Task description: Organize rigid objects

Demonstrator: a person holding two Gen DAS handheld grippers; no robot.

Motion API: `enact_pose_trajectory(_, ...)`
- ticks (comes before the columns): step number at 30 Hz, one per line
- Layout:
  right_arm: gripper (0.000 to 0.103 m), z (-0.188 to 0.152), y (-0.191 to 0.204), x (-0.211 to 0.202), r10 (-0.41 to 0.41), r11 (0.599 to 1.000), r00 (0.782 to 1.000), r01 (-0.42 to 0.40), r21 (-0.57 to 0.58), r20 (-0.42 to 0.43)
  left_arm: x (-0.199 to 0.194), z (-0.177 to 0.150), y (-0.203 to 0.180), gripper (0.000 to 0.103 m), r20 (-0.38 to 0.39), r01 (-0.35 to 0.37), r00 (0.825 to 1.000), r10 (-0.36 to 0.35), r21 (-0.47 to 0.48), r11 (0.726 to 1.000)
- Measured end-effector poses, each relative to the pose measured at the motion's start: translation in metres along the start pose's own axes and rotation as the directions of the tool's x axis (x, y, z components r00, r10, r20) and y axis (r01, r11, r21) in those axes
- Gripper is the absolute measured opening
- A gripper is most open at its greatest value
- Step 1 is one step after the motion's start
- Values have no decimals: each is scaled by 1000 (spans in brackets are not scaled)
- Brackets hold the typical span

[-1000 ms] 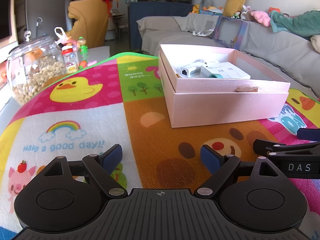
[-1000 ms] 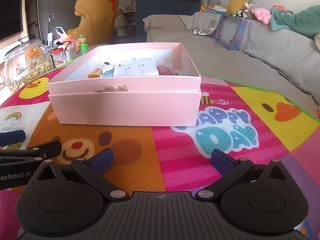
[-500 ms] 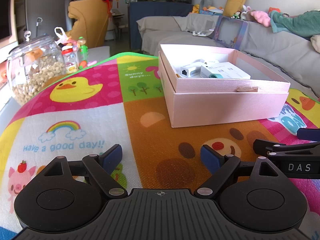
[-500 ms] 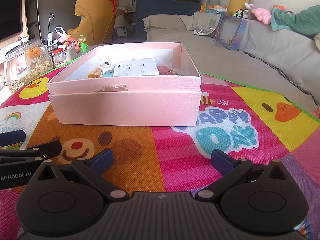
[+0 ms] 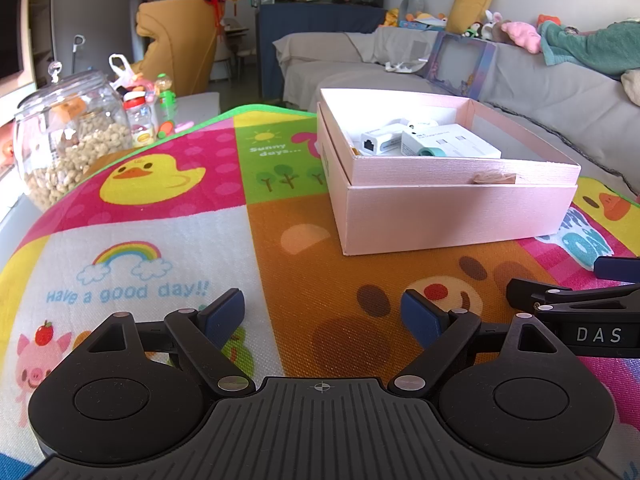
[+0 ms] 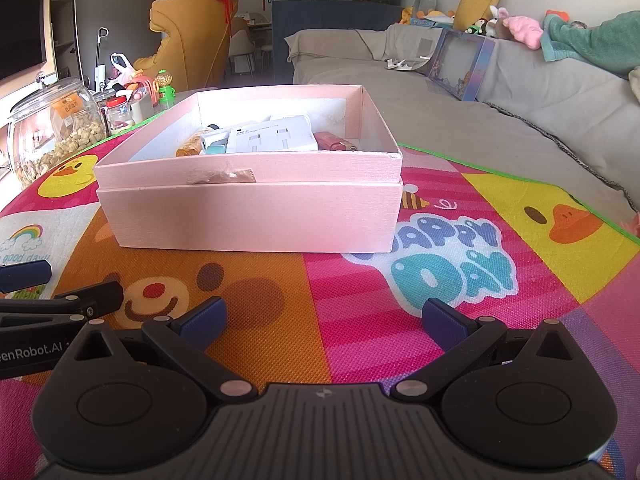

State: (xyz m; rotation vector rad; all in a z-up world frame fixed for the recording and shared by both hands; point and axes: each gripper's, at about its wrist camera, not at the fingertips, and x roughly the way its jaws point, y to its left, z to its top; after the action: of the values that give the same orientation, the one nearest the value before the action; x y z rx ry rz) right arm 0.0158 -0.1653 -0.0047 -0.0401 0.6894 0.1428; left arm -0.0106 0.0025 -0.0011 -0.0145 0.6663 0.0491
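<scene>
Right wrist: gadget-filled pink box (image 6: 256, 216)

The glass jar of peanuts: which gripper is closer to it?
Left. The left gripper sits on the jar's side of the mat, with the glass jar of peanuts ahead to its left. The right gripper is farther over, facing the pink box.

Both views sit low, just above the colourful mat (image 5: 168, 240), looking forward between two blue fingertips. Left view faces the pink box (image 5: 452, 208) from its left front corner. Right view faces the same pink box (image 6: 256, 216) nearly straight on, a bit nearer. Shared: box, mat, glass jar (image 5: 68, 136), grey sofa (image 6: 520, 104). Each view catches the other gripper at its edge.
</scene>
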Motion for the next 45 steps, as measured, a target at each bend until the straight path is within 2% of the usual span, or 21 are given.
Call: enact_pose_trajectory(45,103,0,0,0,0,1000,1000,0,0,-1,-1,0,0,90,-1,6,1000,-6,-4,1000)
